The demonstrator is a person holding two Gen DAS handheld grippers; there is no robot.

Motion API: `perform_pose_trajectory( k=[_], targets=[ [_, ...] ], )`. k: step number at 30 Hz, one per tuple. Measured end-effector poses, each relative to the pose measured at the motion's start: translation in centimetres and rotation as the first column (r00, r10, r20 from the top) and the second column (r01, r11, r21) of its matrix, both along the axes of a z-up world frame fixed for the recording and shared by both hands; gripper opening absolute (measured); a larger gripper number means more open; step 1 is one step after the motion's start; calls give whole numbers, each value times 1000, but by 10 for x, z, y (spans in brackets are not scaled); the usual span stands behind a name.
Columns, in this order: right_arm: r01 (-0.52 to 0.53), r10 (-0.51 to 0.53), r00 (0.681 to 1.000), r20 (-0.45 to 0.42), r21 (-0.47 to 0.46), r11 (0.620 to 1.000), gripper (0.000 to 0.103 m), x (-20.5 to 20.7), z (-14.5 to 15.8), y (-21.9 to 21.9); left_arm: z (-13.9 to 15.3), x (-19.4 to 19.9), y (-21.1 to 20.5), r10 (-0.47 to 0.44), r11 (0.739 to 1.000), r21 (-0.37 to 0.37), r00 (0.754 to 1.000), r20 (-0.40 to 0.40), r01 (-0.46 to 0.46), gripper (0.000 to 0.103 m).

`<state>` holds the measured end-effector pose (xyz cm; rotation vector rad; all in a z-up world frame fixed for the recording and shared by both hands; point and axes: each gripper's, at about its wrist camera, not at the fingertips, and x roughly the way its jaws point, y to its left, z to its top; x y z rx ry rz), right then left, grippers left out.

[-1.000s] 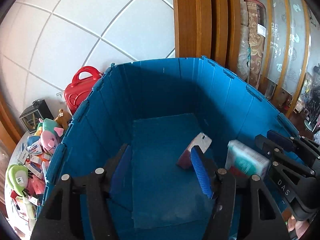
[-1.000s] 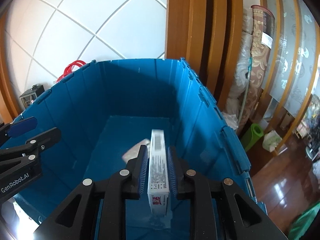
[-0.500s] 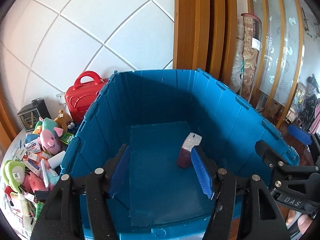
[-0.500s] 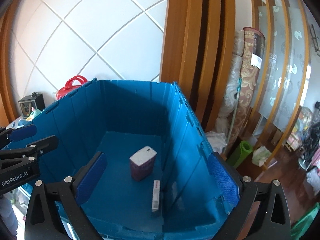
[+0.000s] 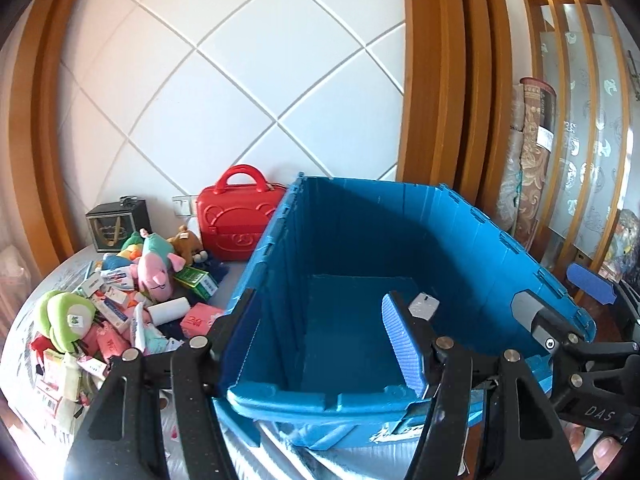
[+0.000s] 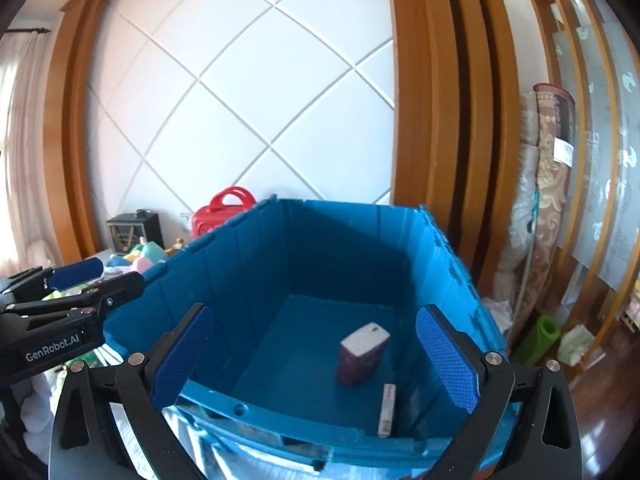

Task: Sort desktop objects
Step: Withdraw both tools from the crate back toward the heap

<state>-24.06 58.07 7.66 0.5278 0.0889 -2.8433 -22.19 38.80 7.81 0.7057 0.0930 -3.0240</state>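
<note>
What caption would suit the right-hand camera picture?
Open right tongs above a blue crate holding a purple box and a thin white pack.

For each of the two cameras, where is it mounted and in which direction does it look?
Left wrist: on the left gripper, looking along its open fingers at the blue crate and the pile of items; the right gripper and a fingertip show.
Right wrist: on the right gripper, open, looking into the crate at a purple box and a thin box; the left gripper shows.
Shared: crate, red case.
</note>
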Motion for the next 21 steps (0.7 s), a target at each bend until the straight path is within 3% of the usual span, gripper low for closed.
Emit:
perform_pose_trajectory(
  k=[5,10,15,21],
  targets=[
    [-136,135,991,-19,-33,990,103,6,0,-34,-6,31,-37,113,994,-5,993,24,-113,62],
    [-274,274,962,-4,-42,961,103,12,-5,-85,-14,63,-86,235,972,-23,971,53,-234,62],
    [-381,381,924,-2,-18,924,103,28,-8,-143,-27,94,-145,355,935,-31,932,75,-354,62],
    [-437,437,899,24,-13,899,103,54,-18,-211,-52,124,-231,431,902,-32,894,127,-430,62]
  ],
)
